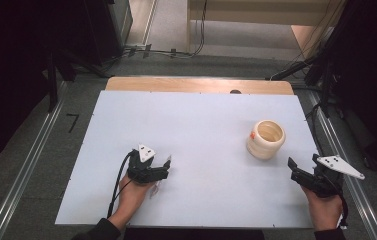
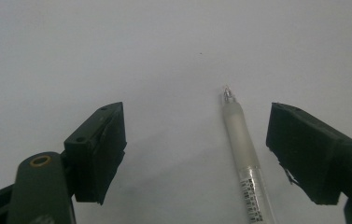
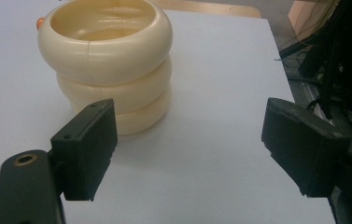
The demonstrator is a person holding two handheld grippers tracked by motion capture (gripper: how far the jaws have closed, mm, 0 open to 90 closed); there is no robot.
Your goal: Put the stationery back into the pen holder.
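A translucent white pen point(image 2: 242, 142) with a barcode label lies on the white table top point(image 1: 201, 125), tip pointing away. My left gripper point(image 2: 194, 121) stands open around it; the pen rests nearer the right-hand jaw and neither pad touches it. In the high view the left gripper point(image 1: 163, 165) sits low at the table's front left. A cream ribbed cup point(image 1: 266, 139), empty and upright, stands at the right. My right gripper point(image 1: 303, 164) is open just in front of and to the right of the cup point(image 3: 106, 60), with nothing between its jaws point(image 3: 187, 121).
The white top sits on a wooden table whose far edge point(image 1: 198, 84) shows at the back. Metal floor rails point(image 1: 26, 170) run along both sides, cables point(image 1: 166, 51) lie on the floor beyond, and dark equipment point(image 1: 366, 75) stands at the right.
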